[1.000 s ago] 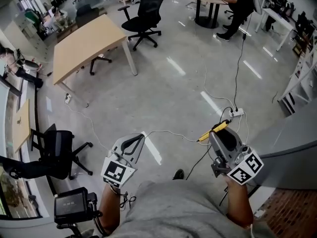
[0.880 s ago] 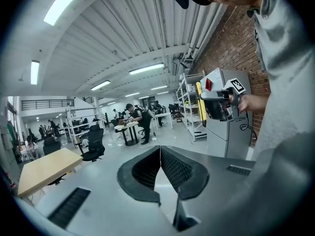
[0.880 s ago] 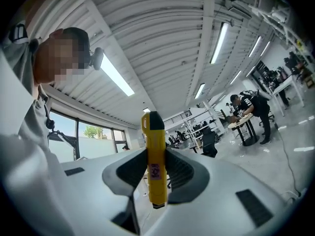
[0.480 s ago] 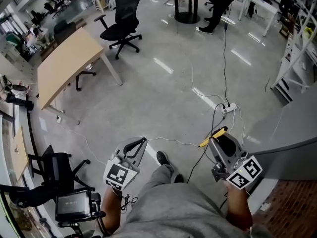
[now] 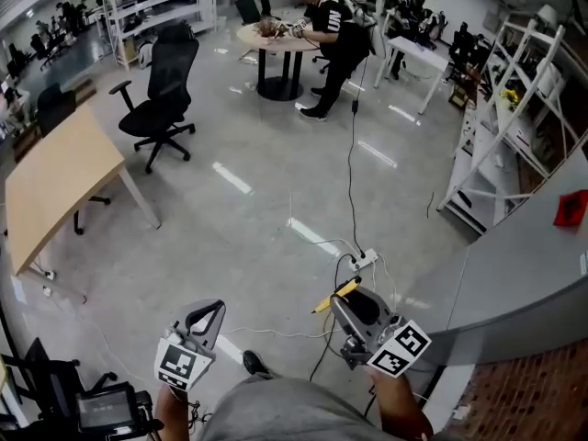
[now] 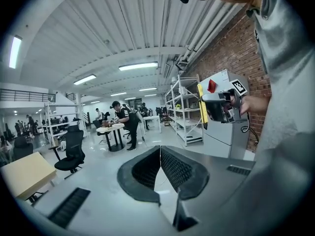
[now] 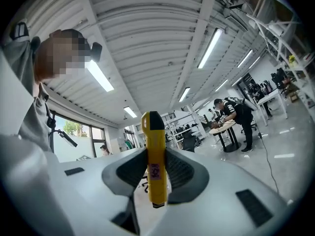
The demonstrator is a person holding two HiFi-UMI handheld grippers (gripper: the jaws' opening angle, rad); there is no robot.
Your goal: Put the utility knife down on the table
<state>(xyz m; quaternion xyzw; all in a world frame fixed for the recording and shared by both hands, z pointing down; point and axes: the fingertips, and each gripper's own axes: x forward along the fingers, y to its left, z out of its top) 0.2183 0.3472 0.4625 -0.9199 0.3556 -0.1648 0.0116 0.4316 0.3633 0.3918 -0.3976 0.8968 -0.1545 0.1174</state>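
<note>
At the far left the wooden table [image 5: 55, 177] has slid toward the edge of the head view and sits well apart from both hands. Next comes the left gripper [image 5: 207, 312], low in the frame, its fingers [image 6: 146, 168] pressed together at the tips with nothing between them. To its right, the right gripper [image 5: 347, 303] keeps its fingers clamped on the yellow utility knife [image 5: 333, 299]. Its own view shows the knife upright between the two pads, held around the middle of the handle, black-capped end uppermost. Farthest right, the grey counter [image 5: 524, 274] has grown from a sliver into a broad slab, with a small red object [image 5: 571, 207] near its far edge, and the right gripper is now near its edge. The whole view has swung right, so the person seems to be turning toward this counter. The knife is not down yet: it hangs over the floor, and the next step looks like carrying it over the grey surface and lowering it before letting go
</note>
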